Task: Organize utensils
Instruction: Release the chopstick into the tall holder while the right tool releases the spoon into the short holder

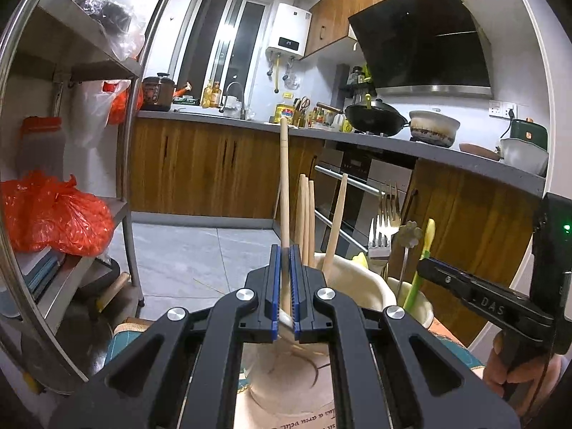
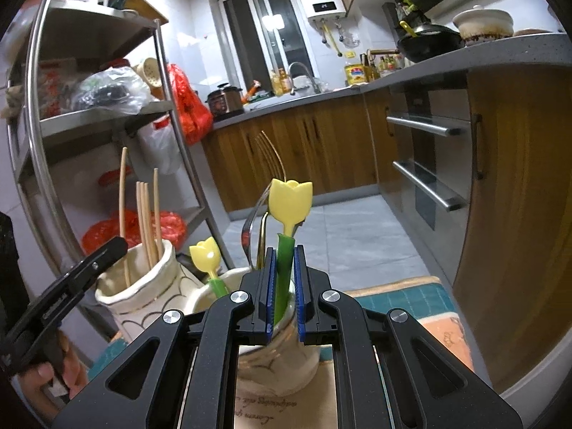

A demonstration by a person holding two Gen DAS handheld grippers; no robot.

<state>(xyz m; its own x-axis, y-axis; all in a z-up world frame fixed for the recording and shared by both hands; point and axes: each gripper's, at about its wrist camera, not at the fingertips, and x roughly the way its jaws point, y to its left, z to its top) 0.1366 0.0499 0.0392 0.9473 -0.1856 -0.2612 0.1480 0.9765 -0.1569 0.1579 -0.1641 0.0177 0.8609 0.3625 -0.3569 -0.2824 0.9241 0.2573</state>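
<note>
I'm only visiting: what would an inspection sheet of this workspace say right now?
Surface: patterned mat under the holders.
Job's things: left vase holds chopsticks; right vase holds forks and a second tulip utensil.
Clutter: nothing seen on the mat.
Grippers: left gripper shut on a chopstick; right gripper shut on a tulip utensil.
Cables: nothing seen.
Surroundings: metal rack with bags, kitchen counter, wok.

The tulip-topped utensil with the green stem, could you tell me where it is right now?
In the right wrist view, the tulip utensil stands centre frame, gripped by the right gripper above the right holder.
</note>
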